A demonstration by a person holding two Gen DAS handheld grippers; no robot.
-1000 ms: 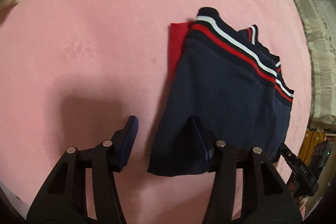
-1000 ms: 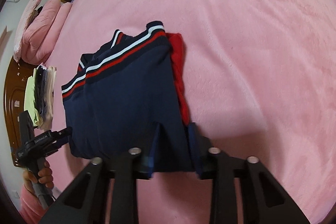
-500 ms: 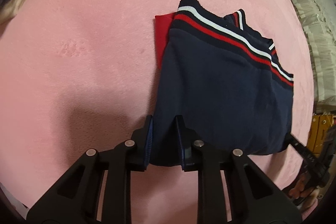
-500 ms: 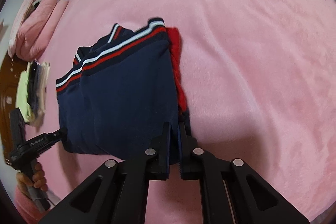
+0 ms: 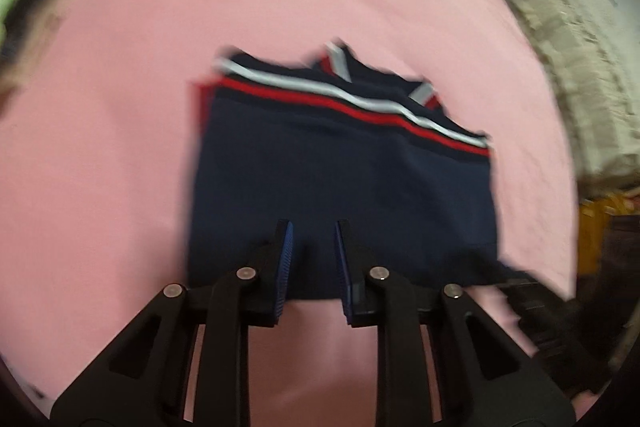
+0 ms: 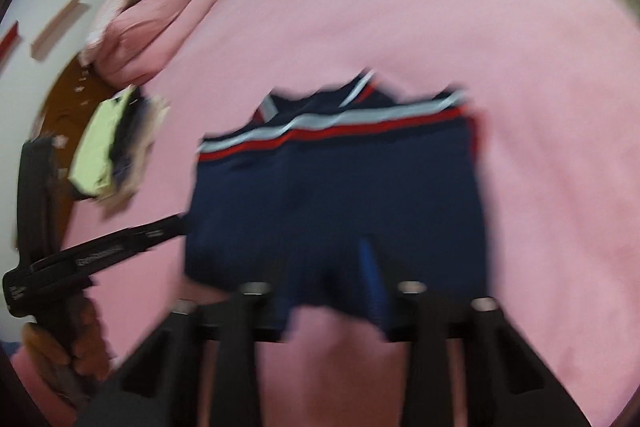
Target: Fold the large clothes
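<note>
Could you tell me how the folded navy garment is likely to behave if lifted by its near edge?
The navy garment looks like soft knit, so it would probably sag. Its stacked layers may slip apart, since the striped hems already sit unevenly.

The left tool [image 5: 313, 247] points forward, its two blue-padded fingers [image 5: 285, 259] a little apart with dark cloth between them. The right tool [image 6: 332, 291] is badly blurred; one blue pad [image 6: 370, 279] shows against the cloth, and whether its fingers grip cannot be told. A hand [image 6: 76, 351] holds the left tool's handle.
</note>
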